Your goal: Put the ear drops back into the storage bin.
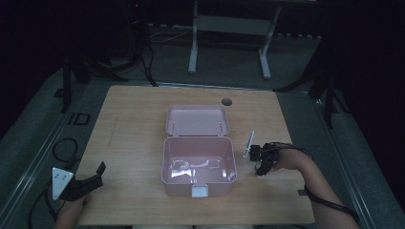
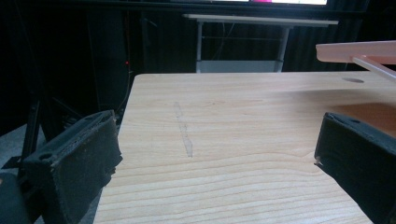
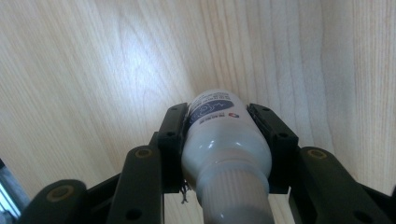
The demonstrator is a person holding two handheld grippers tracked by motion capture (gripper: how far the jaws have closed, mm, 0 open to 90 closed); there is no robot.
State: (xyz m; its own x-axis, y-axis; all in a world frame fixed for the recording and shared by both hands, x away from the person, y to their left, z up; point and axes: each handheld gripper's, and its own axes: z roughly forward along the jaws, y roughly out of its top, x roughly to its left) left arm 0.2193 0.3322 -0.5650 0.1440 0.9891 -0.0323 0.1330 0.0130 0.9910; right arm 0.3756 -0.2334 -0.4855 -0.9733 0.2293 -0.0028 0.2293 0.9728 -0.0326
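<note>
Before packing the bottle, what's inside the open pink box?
The pink box looks empty: bare glossy floor with reflections. Its front wall hides the near strip inside.

High view overhead, facing forward-down; 2 gripper views close, sharing wooden table point(image 1: 133, 119).

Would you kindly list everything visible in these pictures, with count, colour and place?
box: one, pink, lid open, centre of the table
bottle: one, white with a blue label, clamped in the right gripper above the table
table: one, light wood, bearing the box
cable hole: one, dark, far edge of the table
frame: one, white, on the floor beyond the table
left gripper: one, black, open, at the table's near left corner
right gripper: one, black, shut on the bottle, right of the box
forearm: one, entering from the bottom right
</note>
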